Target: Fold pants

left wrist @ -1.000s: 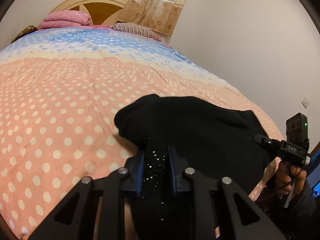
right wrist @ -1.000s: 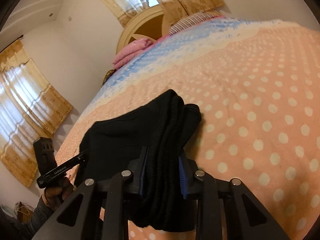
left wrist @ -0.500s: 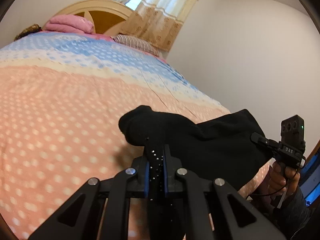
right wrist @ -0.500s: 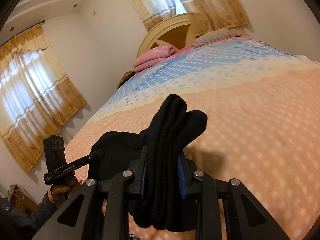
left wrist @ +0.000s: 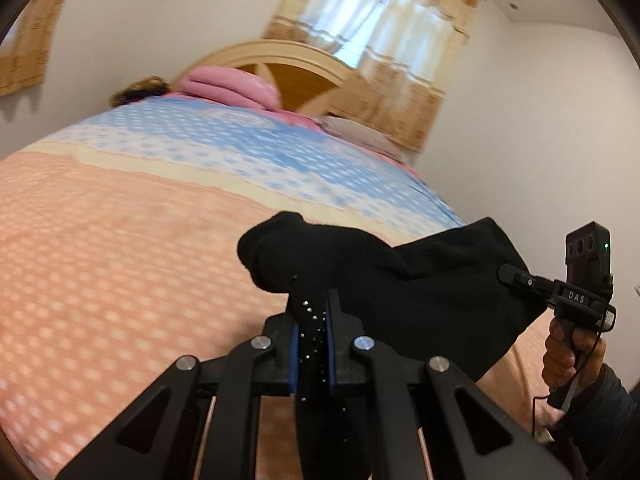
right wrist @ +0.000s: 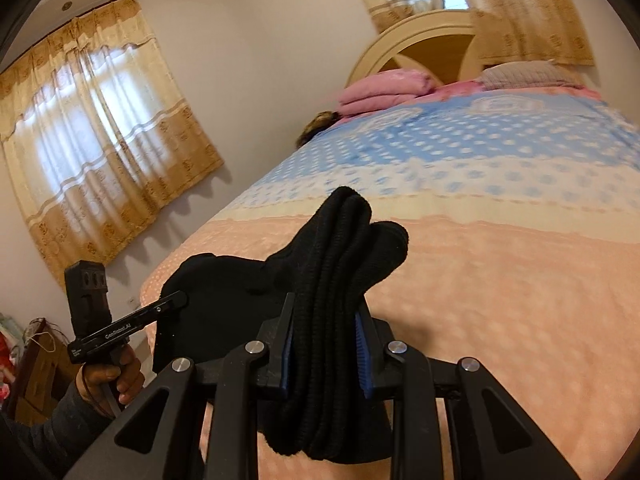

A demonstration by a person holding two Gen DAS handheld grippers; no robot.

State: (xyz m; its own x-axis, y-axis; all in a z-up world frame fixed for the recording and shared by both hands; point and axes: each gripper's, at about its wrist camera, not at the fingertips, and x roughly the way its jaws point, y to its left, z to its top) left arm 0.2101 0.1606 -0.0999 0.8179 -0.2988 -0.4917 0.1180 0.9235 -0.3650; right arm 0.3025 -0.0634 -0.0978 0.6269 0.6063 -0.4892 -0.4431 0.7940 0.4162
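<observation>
The black pants [left wrist: 420, 280] hung between the two tools, lifted off the bed [left wrist: 120, 240] and stretched across the lower middle of both wrist views. In the left wrist view, the left tool [left wrist: 312, 320] sat at the bottom centre with its blue-padded fingers drawn nearly together, pinching a thin fold of the black fabric that carried small shiny studs; its jaws had just been closing on that fold. A rounded lump of cloth bulged just above the fingers, and the rest of the garment spread toward the right of the frame, where the right tool [left wrist: 506, 270] bit into its far edge. A hand [left wrist: 568, 354] in a dark sleeve gripped that tool's handle at the lower right.

In the right wrist view, the right tool [right wrist: 326, 328] stood at the bottom centre, its fingers held a little apart by a thick, ribbed bundle of the pants clamped between the pads. The bundle rose above the fingertips and drooped below them. Fabric ran to the lower left, where the left tool [right wrist: 182, 298] gripped it, held by a hand [right wrist: 112, 380] near the frame's left edge.

The bed's dotted cover, peach below and blue above, filled the background. A pink folded blanket [right wrist: 384, 90] lay by the headboard [right wrist: 420, 36] in the upper part of the frame, with curtains [right wrist: 92, 136] at the upper left.
</observation>
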